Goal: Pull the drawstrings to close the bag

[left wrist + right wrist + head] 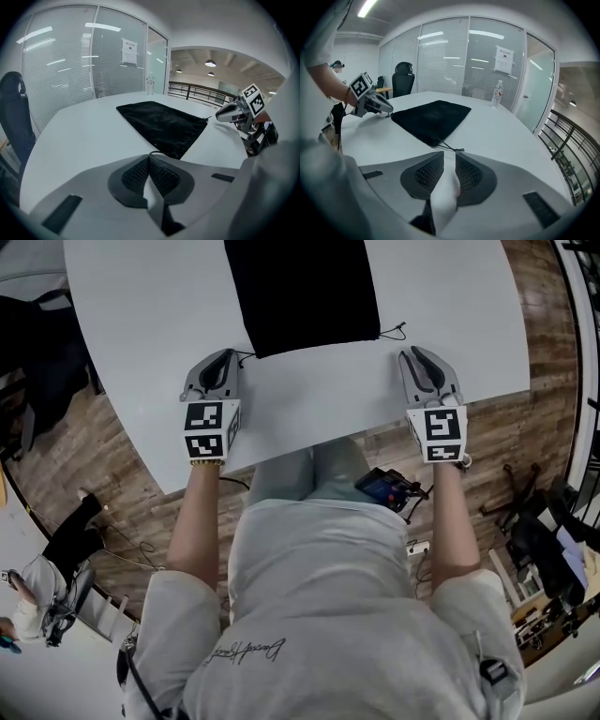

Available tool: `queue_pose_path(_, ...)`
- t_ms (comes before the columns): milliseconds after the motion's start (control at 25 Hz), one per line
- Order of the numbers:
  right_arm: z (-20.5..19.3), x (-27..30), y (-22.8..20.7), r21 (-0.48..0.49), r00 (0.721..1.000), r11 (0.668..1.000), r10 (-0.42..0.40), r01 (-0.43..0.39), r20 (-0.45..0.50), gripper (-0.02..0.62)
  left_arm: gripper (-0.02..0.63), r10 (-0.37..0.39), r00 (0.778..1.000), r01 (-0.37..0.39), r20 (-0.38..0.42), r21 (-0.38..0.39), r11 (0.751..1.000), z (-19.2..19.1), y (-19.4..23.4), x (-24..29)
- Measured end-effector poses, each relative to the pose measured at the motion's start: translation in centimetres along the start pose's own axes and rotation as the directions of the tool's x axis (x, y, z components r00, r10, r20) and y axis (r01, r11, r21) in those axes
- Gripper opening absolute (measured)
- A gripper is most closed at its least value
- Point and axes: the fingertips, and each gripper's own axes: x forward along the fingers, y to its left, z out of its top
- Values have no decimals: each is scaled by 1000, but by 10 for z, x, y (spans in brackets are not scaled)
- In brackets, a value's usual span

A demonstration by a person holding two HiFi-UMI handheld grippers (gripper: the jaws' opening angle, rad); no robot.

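A flat black drawstring bag [300, 292] lies on the white table [141, 334], its mouth toward me. My left gripper [228, 354] rests at the bag's near left corner. In the left gripper view its pads meet, shut [149, 155] on the left drawstring [157, 153], which curves out from the tips to the bag [164, 124]. My right gripper [410, 352] sits near the right corner. Its jaws [449, 153] stand open with a narrow gap. The right drawstring [449, 148] lies on the table just ahead of the tips, not between the pads.
A water bottle [497, 93] stands at the table's far side, and an office chair [403, 77] is beyond it. The table's near edge runs just behind both grippers. A small device [384, 488] hangs by my lap. Glass partition walls surround the room.
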Motion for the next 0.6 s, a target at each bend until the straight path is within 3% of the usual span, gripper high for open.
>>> queue_pose_path(160, -6, 8, 0, -102, 1000, 995, -16, 13, -24, 116, 14, -5, 1000, 5, 12, -11, 1000, 0, 5, -1)
queue_pose_path(360, -13, 20, 10, -308, 999, 951, -27, 13, -39, 126, 14, 2, 1000, -2, 20, -25, 1000, 2, 13, -1)
queue_pose_path(600, 2, 33, 15, -373, 1000, 928, -12, 13, 4, 126, 14, 17, 999, -16, 28, -28, 999, 4, 21, -3)
